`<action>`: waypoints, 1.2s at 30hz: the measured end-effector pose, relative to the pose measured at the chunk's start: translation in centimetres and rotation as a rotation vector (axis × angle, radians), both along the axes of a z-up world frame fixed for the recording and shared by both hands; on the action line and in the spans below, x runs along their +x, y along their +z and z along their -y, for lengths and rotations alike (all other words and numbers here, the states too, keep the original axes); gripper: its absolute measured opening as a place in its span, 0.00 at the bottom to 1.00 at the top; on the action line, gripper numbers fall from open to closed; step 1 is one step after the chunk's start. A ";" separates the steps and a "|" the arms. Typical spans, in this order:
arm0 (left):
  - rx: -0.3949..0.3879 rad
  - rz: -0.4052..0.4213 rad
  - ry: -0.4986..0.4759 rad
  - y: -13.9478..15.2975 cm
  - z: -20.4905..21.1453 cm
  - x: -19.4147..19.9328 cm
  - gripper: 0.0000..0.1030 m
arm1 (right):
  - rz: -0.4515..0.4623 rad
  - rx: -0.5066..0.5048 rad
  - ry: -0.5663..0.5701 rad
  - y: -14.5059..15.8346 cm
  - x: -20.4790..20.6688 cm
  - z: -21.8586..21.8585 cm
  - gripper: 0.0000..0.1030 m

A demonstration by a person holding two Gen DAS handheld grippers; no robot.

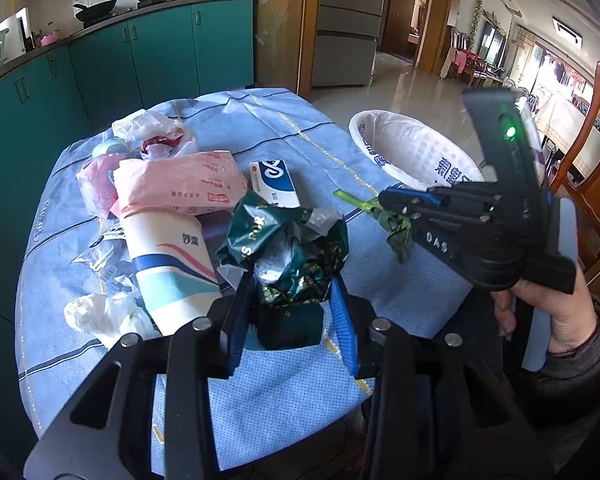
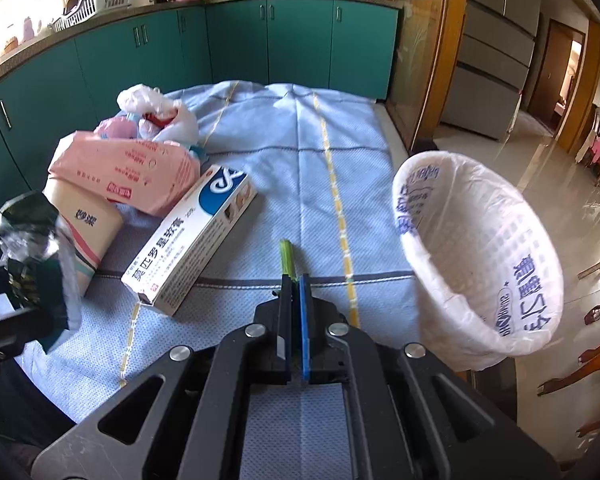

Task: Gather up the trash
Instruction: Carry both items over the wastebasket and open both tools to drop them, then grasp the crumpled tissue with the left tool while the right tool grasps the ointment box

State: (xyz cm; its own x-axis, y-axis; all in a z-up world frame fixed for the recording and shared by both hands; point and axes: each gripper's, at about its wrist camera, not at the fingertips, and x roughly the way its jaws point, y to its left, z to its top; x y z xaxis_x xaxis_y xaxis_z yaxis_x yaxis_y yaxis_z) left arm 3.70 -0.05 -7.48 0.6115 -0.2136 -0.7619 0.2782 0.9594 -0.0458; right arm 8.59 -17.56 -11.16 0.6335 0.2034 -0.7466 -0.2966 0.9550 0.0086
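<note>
Showing only from the left wrist, wilted leaves point(image 1: 398, 232) dangle below right gripper point(image 1: 384, 200).

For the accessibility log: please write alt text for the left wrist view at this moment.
The left gripper holds a crumpled dark green wrapper above a blue tablecloth littered with packaging. To its right, the right gripper pinches a green vegetable stalk near a lined white bin.

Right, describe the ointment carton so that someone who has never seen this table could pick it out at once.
Start at the table under the pale blue checked tablecloth, with the white-lined mesh waste basket off its right edge. The trash is heaped on the left side; at the heap's right fringe lies the long white-and-blue cardboard ointment carton. It alone is a rigid, sharp-edged box; its neighbours are soft packets and crumpled bags.
</note>
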 end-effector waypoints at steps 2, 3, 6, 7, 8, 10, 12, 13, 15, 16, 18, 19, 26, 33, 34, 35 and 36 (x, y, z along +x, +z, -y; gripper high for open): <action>-0.001 -0.002 -0.002 -0.1 0.2 0.1 0.38 | 0.015 0.004 0.000 0.5 -0.3 0.2 0.04; 0.000 -0.002 -0.004 -0.1 0.3 0.2 0.38 | 0.022 0.007 0.000 0.7 -0.3 0.3 0.04; 0.004 -0.001 -0.011 0.0 0.8 0.6 0.38 | 0.047 0.027 -0.013 1.5 -0.2 1.3 0.04; -0.002 0.000 -0.016 0.1 0.9 0.8 0.38 | 0.062 0.040 -0.036 2.0 0.0 2.3 0.03; -0.014 0.001 -0.026 0.4 1.1 1.4 0.38 | 0.071 0.048 -0.055 2.4 0.3 3.1 0.03; -0.014 0.019 -0.041 1.1 1.8 2.4 0.38 | 0.102 0.058 -0.128 3.5 1.1 6.0 0.03; -0.014 0.041 -0.064 1.7 2.8 3.5 0.38 | 0.125 0.062 -0.193 4.3 1.8 8.6 0.03; -0.020 0.047 -0.085 2.0 3.6 4.3 0.38 | 0.131 0.067 -0.236 4.6 2.5 10.4 0.03; -0.034 0.044 -0.122 2.2 5.2 5.8 0.38 | 0.127 0.079 -0.286 4.6 3.4 12.8 0.03; -0.045 0.035 -0.143 2.2 6.0 6.7 0.38 | 0.119 0.085 -0.306 4.4 4.0 13.9 0.03; -0.090 -0.003 -0.202 2.1 8.5 9.1 0.38 | 0.086 0.101 -0.344 3.3 5.0 16.0 0.03; -0.096 -0.010 -0.226 2.0 9.7 10.1 0.38 | 0.076 0.106 -0.361 2.9 5.2 16.7 0.03; -0.051 -0.023 -0.334 0.1 19.7 16.6 0.43 | 0.061 0.125 -0.446 1.5 2.6 19.8 0.03; -0.040 -0.022 -0.293 -1.0 20.7 17.6 0.73 | 0.065 0.136 -0.439 1.3 1.9 20.6 0.03; -0.043 -0.019 -0.270 -0.8 19.8 17.2 0.73 | 0.068 0.138 -0.437 1.3 2.2 20.5 0.03; -0.046 -0.011 -0.253 -0.6 18.6 16.6 0.73 | 0.069 0.140 -0.435 1.4 2.4 20.4 0.03; -0.041 0.001 -0.230 -0.4 17.2 16.1 0.73 | 0.073 0.143 -0.434 1.3 2.7 20.3 0.03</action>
State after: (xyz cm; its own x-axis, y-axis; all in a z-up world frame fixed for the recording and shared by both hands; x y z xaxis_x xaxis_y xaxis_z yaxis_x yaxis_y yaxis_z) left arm 19.85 -17.30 -7.87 0.5439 -0.3786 -0.7489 0.4896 0.8680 -0.0833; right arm 11.33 -37.88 -9.82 0.7326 0.0051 -0.6806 0.1260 0.9817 0.1430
